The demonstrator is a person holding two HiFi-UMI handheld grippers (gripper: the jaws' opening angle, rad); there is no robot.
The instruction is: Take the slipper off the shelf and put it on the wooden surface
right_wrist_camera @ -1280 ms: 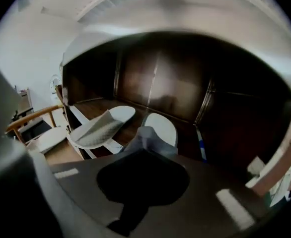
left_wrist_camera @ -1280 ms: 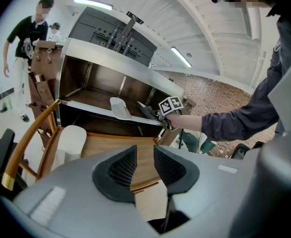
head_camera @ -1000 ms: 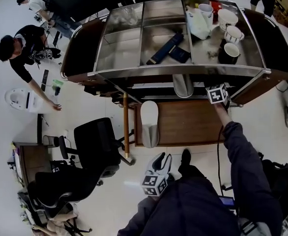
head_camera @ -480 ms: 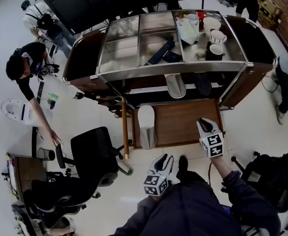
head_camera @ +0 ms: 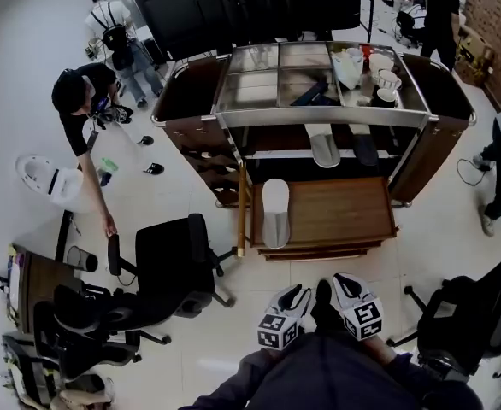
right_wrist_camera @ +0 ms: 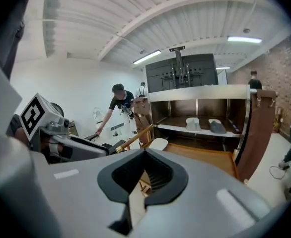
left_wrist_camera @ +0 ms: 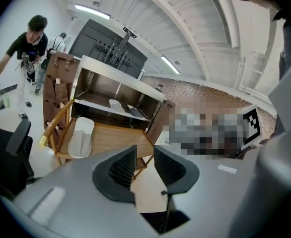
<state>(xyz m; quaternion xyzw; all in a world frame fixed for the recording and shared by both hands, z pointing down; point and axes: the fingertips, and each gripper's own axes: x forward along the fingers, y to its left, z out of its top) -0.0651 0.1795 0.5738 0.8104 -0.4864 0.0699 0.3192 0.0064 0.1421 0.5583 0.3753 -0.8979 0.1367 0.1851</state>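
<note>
One white slipper (head_camera: 274,213) lies at the left end of the cart's low wooden surface (head_camera: 340,212); it also shows in the left gripper view (left_wrist_camera: 81,137) and in the right gripper view (right_wrist_camera: 158,144). On the shelf above, a second white slipper (head_camera: 324,149) lies beside a dark slipper (head_camera: 363,150). Both show in the right gripper view, the white slipper (right_wrist_camera: 192,123) left of the dark slipper (right_wrist_camera: 217,126). My left gripper (head_camera: 288,294) and right gripper (head_camera: 344,282) are held close to my body, well short of the cart. The left gripper (left_wrist_camera: 144,165) is open and empty. The right gripper (right_wrist_camera: 144,176) is shut on nothing.
The cart's steel top (head_camera: 259,88) carries cups (head_camera: 386,79) and dark items. A black office chair (head_camera: 169,259) stands left of the cart, another chair (head_camera: 456,323) at the right. A person (head_camera: 84,109) bends over at the far left, and others stand farther back.
My right gripper has drawn back from the shelf edge, across the wooden surface, to beside my body, holding nothing. I have stepped back from the cart. The slippers have not moved.
</note>
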